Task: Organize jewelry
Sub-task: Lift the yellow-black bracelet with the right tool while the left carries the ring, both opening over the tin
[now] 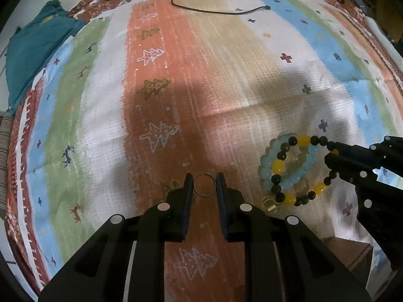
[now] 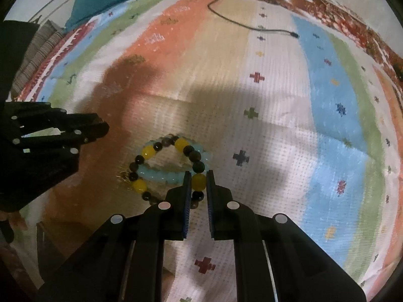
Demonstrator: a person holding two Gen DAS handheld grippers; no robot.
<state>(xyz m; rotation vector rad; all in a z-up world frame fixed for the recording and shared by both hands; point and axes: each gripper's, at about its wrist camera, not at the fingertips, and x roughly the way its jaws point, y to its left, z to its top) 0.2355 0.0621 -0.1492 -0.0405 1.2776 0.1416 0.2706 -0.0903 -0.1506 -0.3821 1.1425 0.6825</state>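
Note:
My left gripper (image 1: 204, 185) is shut on a thin metal ring (image 1: 204, 185), held between its two fingertips just above the striped cloth. To its right lies a yellow-and-dark bead bracelet (image 1: 278, 166) on top of a pale blue bead bracelet (image 1: 267, 161), with a small gold piece (image 1: 269, 204) beside them. My right gripper (image 2: 199, 183) is shut on the yellow-and-dark bracelet (image 2: 199, 181), with a yellow bead between its fingertips. The blue bracelet (image 2: 163, 175) lies under it. The right gripper shows in the left wrist view (image 1: 332, 154) at the bracelet's right side.
A colourful striped cloth (image 1: 226, 75) with tree and cross prints covers the surface. A black cable (image 1: 219, 12) lies at the far side. A teal fabric bundle (image 1: 35, 52) sits at the far left. A brown wooden box corner (image 1: 352, 251) shows at the lower right.

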